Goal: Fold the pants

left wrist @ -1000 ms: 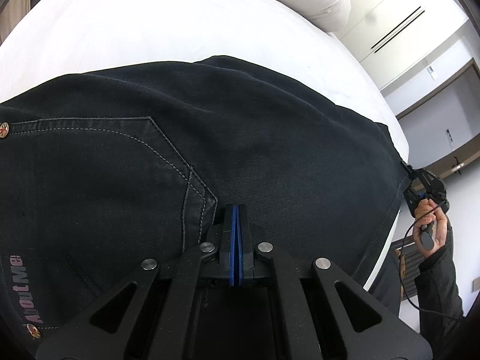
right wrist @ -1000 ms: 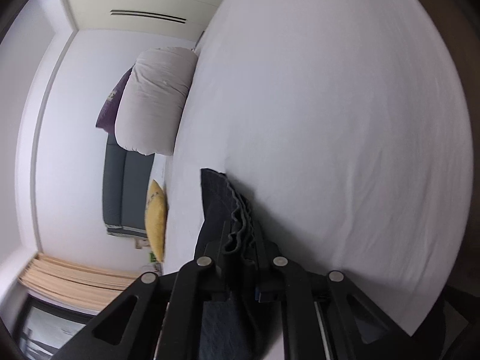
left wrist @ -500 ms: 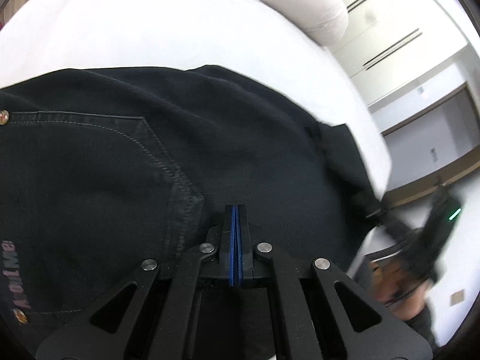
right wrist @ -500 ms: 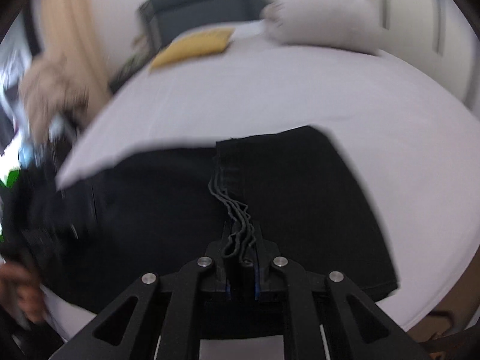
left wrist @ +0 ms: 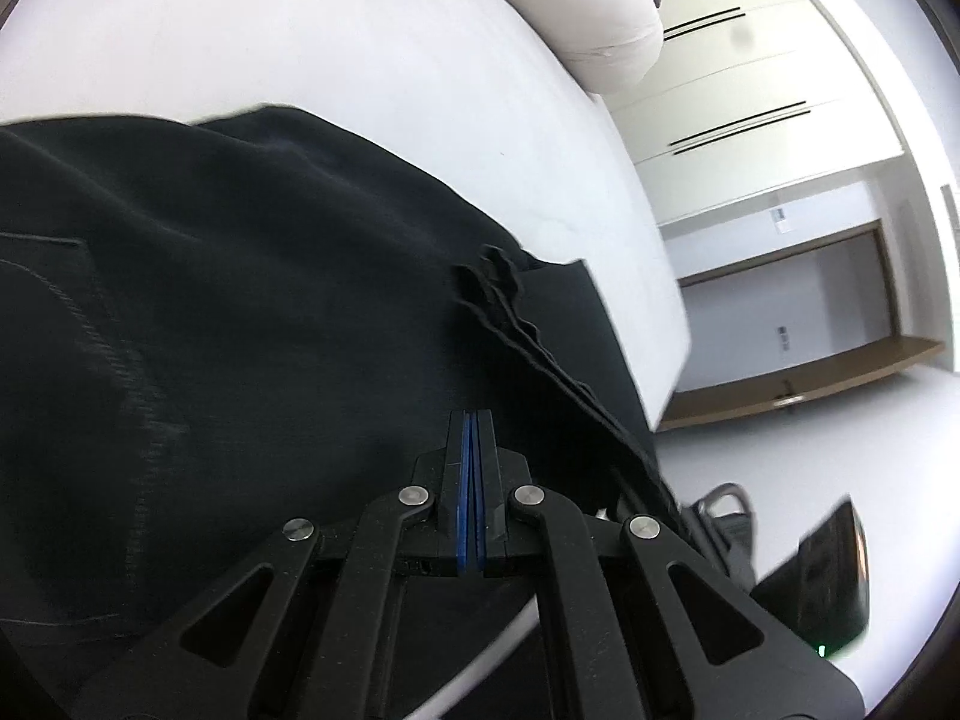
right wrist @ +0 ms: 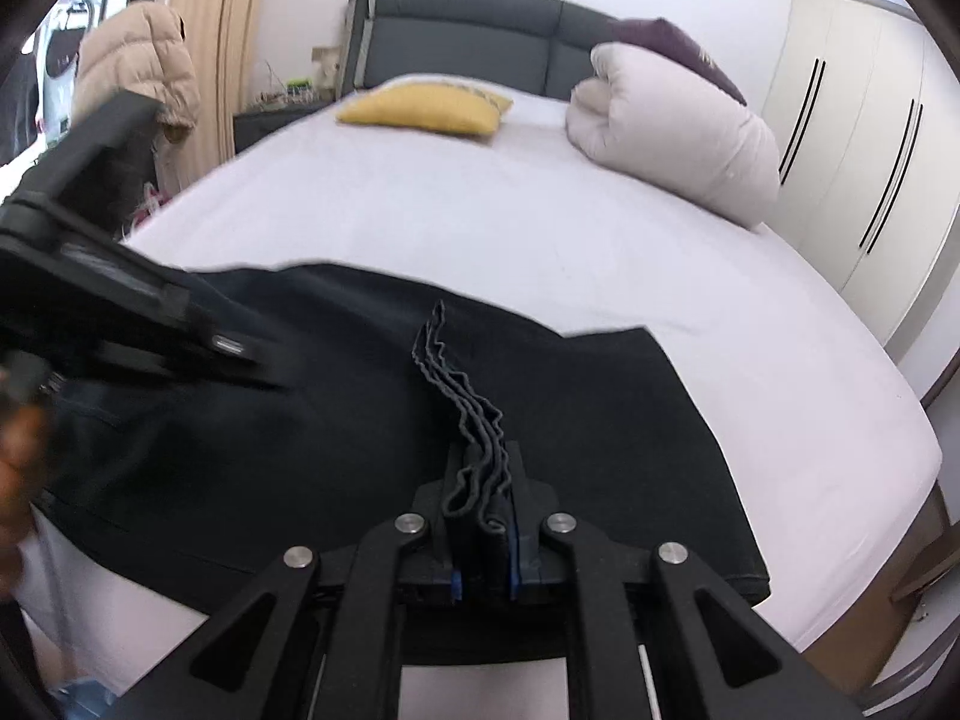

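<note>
Black pants (right wrist: 600, 420) lie across the near end of a white bed (right wrist: 540, 228), one part doubled over another. My right gripper (right wrist: 480, 474) is shut on a bunched, wavy stack of hem layers and holds it just above the folded cloth. That hem ridge (left wrist: 510, 312) also shows in the left wrist view. My left gripper (left wrist: 471, 426) is shut, blue pads together with nothing visible between them, low over the pants (left wrist: 240, 300) near a stitched pocket seam. Its black body (right wrist: 108, 288) crosses the left of the right wrist view, with a hand (right wrist: 18, 456) at the edge.
A yellow pillow (right wrist: 426, 108), a rolled white duvet (right wrist: 672, 138) and a purple cushion (right wrist: 672, 42) lie by the grey headboard (right wrist: 468, 24). A wardrobe (right wrist: 852, 150) stands on the right and a beige jacket (right wrist: 138, 60) hangs on the left. The bed's edge (left wrist: 660, 360) drops to the floor.
My right gripper swung across with the hem, rolling upright, and laid the leg part over the upper pants. My left gripper turned slightly and stayed shut over the cloth.
</note>
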Motion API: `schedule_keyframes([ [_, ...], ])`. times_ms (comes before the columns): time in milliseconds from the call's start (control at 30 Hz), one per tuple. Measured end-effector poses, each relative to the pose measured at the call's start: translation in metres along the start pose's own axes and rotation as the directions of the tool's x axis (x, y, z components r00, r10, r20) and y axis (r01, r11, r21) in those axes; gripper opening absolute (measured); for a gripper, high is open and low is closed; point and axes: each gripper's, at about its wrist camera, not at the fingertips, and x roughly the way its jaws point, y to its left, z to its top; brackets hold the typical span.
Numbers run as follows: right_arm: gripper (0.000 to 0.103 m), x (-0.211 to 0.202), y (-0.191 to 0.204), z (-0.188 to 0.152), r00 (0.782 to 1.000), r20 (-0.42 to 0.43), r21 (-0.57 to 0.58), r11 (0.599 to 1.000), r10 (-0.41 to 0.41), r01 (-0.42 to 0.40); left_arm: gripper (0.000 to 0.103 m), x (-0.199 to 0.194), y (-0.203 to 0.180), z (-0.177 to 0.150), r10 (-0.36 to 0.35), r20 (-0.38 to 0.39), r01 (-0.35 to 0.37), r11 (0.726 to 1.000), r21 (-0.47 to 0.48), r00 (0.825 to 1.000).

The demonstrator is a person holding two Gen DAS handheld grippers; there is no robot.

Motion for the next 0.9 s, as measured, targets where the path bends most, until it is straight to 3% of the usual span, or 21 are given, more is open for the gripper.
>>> schedule_keyframes([
  [267,0.011,-0.010,0.044,-0.005,1.000,0.024,-0.102,0.995,0.010,-0.007,0.000,-0.011,0.014,0.019,-0.094,0.012,0.095,0.989,-0.113,0.995],
  [433,0.011,-0.017,0.056,-0.006,0.999,0.032,-0.126,0.992,0.023,-0.019,0.000,-0.014,0.026,0.019,-0.093,0.006,0.093,0.983,-0.156,0.996],
  [600,0.011,-0.020,0.069,-0.006,0.999,0.040,-0.166,0.986,0.023,-0.016,0.004,-0.018,0.040,0.023,-0.147,0.000,0.143,0.964,-0.224,0.989],
  [700,0.011,-0.021,0.075,-0.007,0.999,0.040,-0.187,0.982,0.034,-0.026,0.023,-0.017,0.040,0.023,-0.155,0.001,0.151,0.959,-0.240,0.988],
  [767,0.011,-0.022,0.078,-0.007,0.999,0.040,-0.184,0.983,0.035,-0.027,0.055,-0.020,0.044,0.024,-0.166,0.016,0.165,0.951,-0.263,0.986],
  [800,0.011,-0.021,0.077,-0.006,0.999,0.038,-0.180,0.983,0.036,-0.028,0.060,-0.022,0.044,0.023,-0.170,0.030,0.172,0.947,-0.271,0.985],
  [900,0.011,-0.023,0.077,-0.007,0.999,0.037,-0.176,0.984,0.030,-0.023,0.061,-0.024,0.045,0.023,-0.166,0.026,0.166,0.947,-0.276,0.986],
])
